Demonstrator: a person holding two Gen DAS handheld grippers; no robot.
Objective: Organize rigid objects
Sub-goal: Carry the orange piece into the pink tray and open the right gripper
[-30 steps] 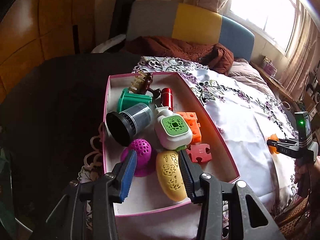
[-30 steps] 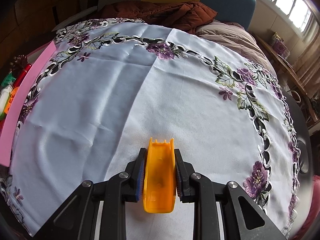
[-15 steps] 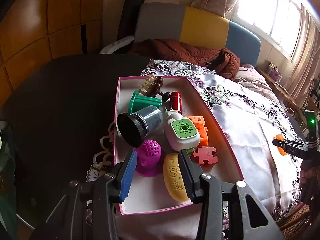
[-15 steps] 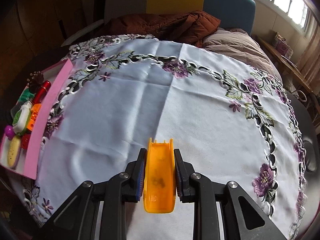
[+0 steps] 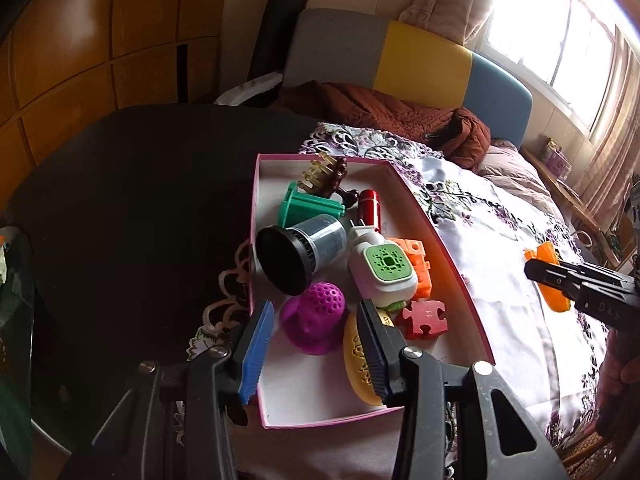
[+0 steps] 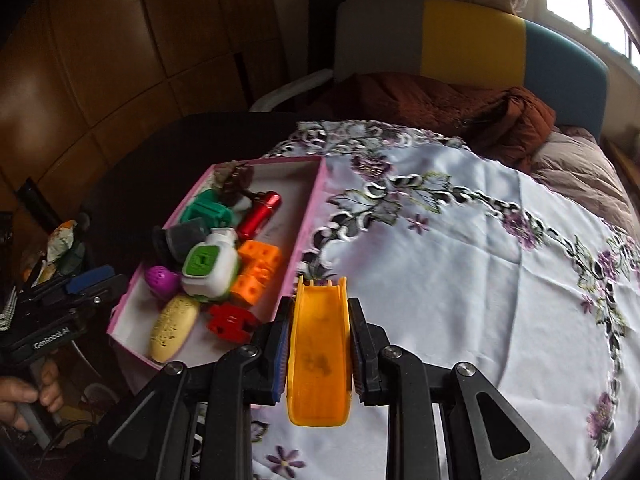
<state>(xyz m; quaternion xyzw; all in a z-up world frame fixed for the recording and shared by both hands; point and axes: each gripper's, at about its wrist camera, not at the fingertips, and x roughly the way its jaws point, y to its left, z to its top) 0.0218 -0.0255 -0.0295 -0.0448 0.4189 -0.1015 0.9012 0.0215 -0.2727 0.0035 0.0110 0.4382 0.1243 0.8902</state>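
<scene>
Right gripper point(image 6: 319, 344), fingers clamped on the orange scoop point(image 6: 319, 354), has swung over toward the pink box point(image 6: 308, 216) at frame left, so drop-in's probably next; left gripper point(image 5: 316, 344) hovers, fingers apart.

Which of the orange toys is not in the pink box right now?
The orange slide-shaped piece, clamped in the right gripper above the tablecloth. The orange perforated blocks lie inside the pink box.
</scene>
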